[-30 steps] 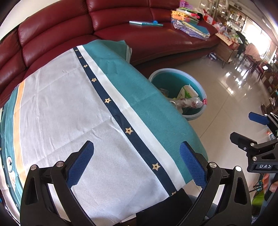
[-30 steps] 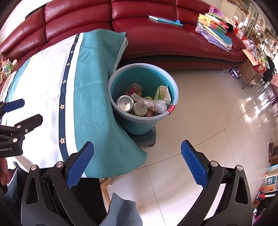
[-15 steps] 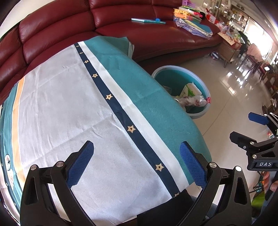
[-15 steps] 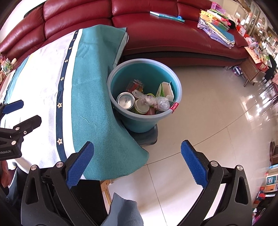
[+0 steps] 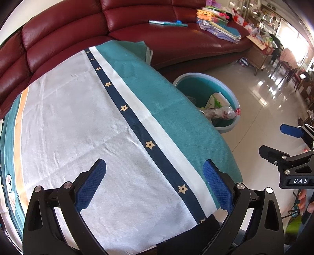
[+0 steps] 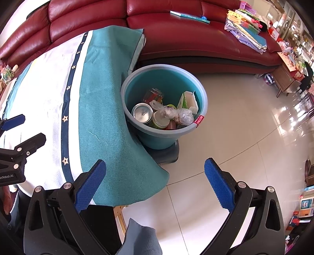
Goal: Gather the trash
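Trash already piled in teal bucket, parked on floor against tabletop's right edge for easy drops; nearer, left gripper and right gripper both empty, fingers spread wide; beyond, cloth-covered tabletop bare

The right tool hangs above pale floor tiles, its two blue-padded fingers spread wide with nothing between them. Ahead stands a teal bucket on the floor, touching the hanging edge of a teal, white and navy star-striped cloth that covers the bench. Inside the bucket lie two metal cans, a crumpled clear plastic bag, a green and white carton and a glass jar. The left tool shows at the left edge, over the cloth. A dark red leather sofa curves behind, carrying a book and stacked papers.
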`<state>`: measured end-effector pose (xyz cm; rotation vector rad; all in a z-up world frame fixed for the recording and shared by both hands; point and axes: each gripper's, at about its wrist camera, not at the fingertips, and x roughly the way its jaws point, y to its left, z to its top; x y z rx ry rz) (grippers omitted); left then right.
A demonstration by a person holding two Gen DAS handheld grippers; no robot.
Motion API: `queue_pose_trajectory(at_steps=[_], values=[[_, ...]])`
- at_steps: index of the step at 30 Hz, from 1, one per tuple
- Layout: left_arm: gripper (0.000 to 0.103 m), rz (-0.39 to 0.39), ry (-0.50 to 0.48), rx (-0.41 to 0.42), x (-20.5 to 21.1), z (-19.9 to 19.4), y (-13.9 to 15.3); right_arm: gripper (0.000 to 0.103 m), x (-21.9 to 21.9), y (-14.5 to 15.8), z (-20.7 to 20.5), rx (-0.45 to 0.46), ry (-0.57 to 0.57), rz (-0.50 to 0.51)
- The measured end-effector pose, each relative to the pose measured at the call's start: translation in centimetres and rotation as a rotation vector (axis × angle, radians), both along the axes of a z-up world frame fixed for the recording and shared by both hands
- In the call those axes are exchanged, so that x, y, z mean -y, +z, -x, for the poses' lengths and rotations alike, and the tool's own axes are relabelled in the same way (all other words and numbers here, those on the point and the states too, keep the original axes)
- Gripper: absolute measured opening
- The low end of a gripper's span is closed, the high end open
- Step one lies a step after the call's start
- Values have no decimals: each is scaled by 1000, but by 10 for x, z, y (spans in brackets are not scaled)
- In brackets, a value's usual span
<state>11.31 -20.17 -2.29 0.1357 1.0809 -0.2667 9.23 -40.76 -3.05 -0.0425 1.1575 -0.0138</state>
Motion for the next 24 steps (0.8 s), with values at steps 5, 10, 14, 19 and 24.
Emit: queue_pose_trajectory(at_steps=[5, 10, 14, 19, 24], values=[[99, -12, 4, 2, 0, 0, -2, 96, 2, -2, -1, -4, -2, 0], [99, -20, 4, -1, 0, 1, -4, 96, 2, -3, -1, -4, -4, -1], [99, -17, 5, -2, 0, 1, -4, 96, 2, -3, -2, -5, 0, 2], [99, -19, 4, -2, 0, 0, -4, 96, 2, -4, -3, -6, -1, 2], [99, -19, 4, -5, 0, 0, -5, 96, 3, -4, -4, -9, 0, 3]])
